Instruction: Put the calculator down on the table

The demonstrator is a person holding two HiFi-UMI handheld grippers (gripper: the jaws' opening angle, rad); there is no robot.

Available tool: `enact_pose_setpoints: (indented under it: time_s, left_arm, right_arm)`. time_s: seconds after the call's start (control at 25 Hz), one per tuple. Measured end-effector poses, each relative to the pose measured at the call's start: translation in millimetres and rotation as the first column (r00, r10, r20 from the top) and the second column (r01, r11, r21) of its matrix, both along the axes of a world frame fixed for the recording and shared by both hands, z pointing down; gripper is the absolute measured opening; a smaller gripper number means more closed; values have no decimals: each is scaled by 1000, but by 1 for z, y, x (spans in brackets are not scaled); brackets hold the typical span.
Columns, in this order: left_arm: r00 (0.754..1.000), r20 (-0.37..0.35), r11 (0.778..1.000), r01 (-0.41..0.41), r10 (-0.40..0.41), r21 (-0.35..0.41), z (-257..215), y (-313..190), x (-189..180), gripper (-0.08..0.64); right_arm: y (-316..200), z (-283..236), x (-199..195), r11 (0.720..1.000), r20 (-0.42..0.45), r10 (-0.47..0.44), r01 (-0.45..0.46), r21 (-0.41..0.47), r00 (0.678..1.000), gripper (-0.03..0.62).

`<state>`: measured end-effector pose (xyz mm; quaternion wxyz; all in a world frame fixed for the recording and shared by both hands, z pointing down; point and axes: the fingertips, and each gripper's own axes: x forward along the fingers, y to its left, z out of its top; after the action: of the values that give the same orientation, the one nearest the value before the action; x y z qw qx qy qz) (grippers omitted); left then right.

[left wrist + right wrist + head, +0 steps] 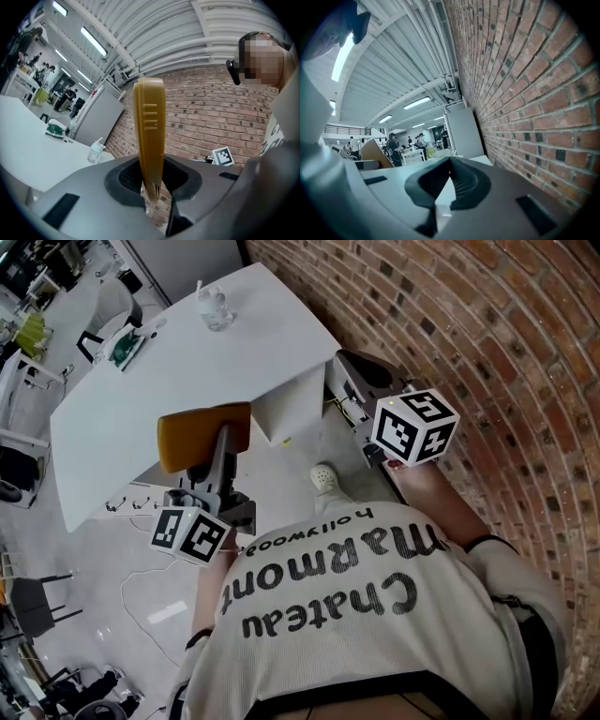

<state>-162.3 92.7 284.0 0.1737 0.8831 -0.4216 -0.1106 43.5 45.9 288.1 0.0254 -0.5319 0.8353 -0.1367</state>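
The calculator [204,434] is a mustard-yellow slab held in the air in front of the white table's [187,362] near edge. My left gripper [222,454] is shut on its lower edge. In the left gripper view the calculator [150,136] stands upright and edge-on between the pads of the left gripper [151,187]. My right gripper [347,364] is at the table's right corner, close to the brick wall. In the right gripper view the right gripper [450,163] has its pads meeting at the tips, with nothing between them.
A clear bottle [215,308] stands at the table's far end and a green object [125,345] lies near its left edge. The brick wall [487,334] runs along the right. Chairs [103,310] and other tables stand to the left. A person's shoe [324,479] is below.
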Motion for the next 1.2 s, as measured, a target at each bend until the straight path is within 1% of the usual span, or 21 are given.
enact_pose_setpoints:
  time_s: [0.28,0.52,0.8,1.04,1.2]
  left_arm:
    - [1000,-6,1000,21,-21,-6,3,-35,2,86]
    - [1000,-3,1000,25,-25,-8,1,-76,18,86]
    - [999,-9,999,43,-43,16,-14,-126,29,86]
    - [998,-9,998,56,-56,21,-16,-160,39,86]
    - [997,-7,996,81,-81,27,-18,-179,37,86]
  right_arm:
    - [-35,5,3,1000,7,-16,16,-8,1000,3]
    - [-80,4,19,1000,19,-22,23,-9,1000,3]
    - [-138,-6,28,999,34,-44,44,3,998,3]
    - [-179,-5,34,998,41,-70,70,9,997,3]
    - [-204,-7,32,996,41,-90,90,14,995,3]
